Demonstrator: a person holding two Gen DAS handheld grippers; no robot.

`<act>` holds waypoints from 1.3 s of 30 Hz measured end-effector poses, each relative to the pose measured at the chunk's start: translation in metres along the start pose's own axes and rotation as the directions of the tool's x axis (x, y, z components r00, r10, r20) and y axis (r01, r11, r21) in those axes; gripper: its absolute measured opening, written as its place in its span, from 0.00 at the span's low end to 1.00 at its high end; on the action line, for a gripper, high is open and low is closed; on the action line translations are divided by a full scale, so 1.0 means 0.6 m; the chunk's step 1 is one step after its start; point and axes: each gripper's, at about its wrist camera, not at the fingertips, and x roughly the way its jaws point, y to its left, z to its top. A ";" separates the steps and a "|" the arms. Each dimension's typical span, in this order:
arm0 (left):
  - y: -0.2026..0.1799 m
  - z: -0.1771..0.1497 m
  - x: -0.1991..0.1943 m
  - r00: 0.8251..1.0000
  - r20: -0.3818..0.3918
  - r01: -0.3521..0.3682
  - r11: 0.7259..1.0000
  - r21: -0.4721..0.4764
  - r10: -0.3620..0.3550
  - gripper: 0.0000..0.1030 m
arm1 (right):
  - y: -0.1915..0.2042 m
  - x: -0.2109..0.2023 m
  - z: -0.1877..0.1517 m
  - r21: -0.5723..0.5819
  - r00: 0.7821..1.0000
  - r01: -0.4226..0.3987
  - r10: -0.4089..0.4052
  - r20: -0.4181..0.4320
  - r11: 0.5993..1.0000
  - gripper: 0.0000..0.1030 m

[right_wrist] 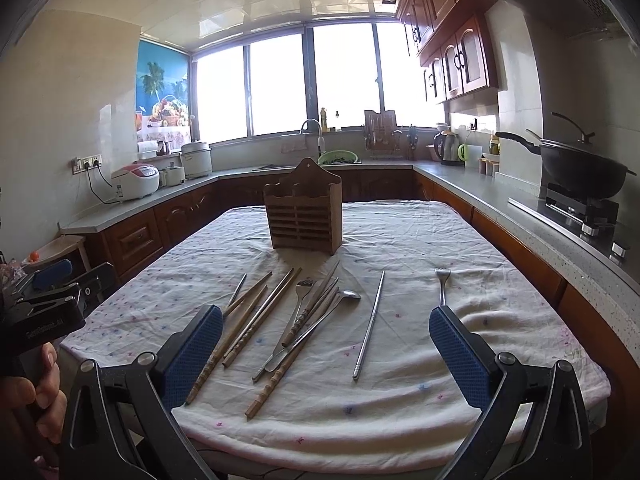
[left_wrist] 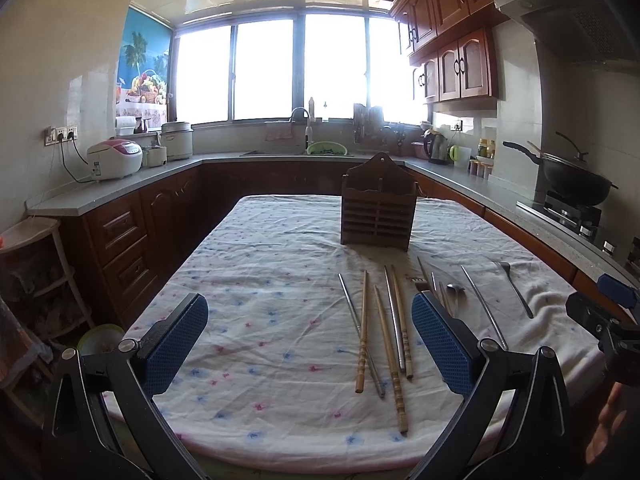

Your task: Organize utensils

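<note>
Right wrist: chopsticks (right_wrist: 256,312) lie ahead of the empty right gripper (right_wrist: 326,344) (jaws spread).

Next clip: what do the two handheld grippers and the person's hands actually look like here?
Both the left gripper and right gripper have black angular frames with silver pivot bolts and flat fingers faced in blue dimpled rubber. A bare hand grips a black handle; no sleeve or cable shows.

Left wrist view: you look from the table's (left_wrist: 280,360) near edge, low, toward the windows; utensil holder (left_wrist: 378,208) right of centre, farther off.
Right wrist view: same facing, set further right; holder (right_wrist: 304,212) left of centre.
Shared: table, holder, chopsticks (left_wrist: 380,340), counters.
</note>
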 end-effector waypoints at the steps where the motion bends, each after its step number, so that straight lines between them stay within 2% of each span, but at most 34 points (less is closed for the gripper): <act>1: 0.000 0.000 0.000 1.000 0.000 0.000 1.000 0.000 0.000 1.00 | 0.000 0.000 0.000 0.000 1.000 0.000 0.000 -0.001 1.000 1.00; 35: 0.001 0.001 0.007 1.000 -0.016 0.004 1.000 -0.002 -0.004 1.00 | 0.000 0.001 0.005 0.006 1.000 -0.010 0.010 -0.006 1.000 1.00; 39: 0.002 0.001 0.016 0.999 -0.035 0.028 1.000 -0.002 -0.028 1.00 | -0.003 0.005 0.006 0.013 1.000 -0.014 0.014 -0.011 1.000 1.00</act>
